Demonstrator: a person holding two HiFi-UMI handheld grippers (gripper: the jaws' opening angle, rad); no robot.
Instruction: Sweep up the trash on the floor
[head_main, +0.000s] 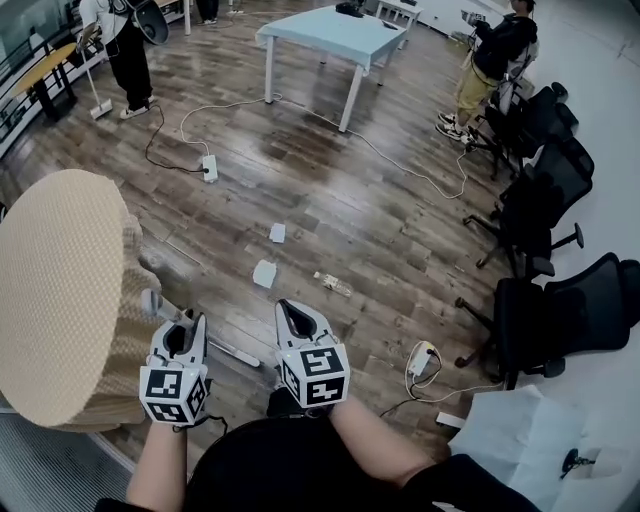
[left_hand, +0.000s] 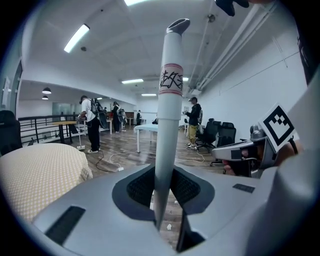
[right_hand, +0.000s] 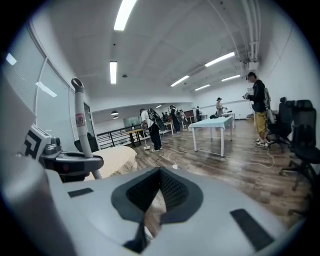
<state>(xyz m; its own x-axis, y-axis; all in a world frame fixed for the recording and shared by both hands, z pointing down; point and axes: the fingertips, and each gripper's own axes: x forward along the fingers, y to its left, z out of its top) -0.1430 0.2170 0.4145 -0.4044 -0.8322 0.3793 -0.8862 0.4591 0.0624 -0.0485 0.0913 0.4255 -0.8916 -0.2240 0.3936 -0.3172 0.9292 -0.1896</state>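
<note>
My left gripper is shut on a grey broom handle that lies slanted low over the floor in the head view. In the left gripper view the same handle rises straight up between the jaws of the left gripper, with a red-edged label near its top. Beside it, my right gripper is shut and holds nothing. Ahead on the wood floor lie a white paper scrap, a second scrap and a clear wrapper. From the right gripper the handle shows at the left.
A round beige cushion fills the left. Black office chairs line the right side. A light blue table stands at the back, with cables and a power strip on the floor. Another strip lies near my right. People stand far off.
</note>
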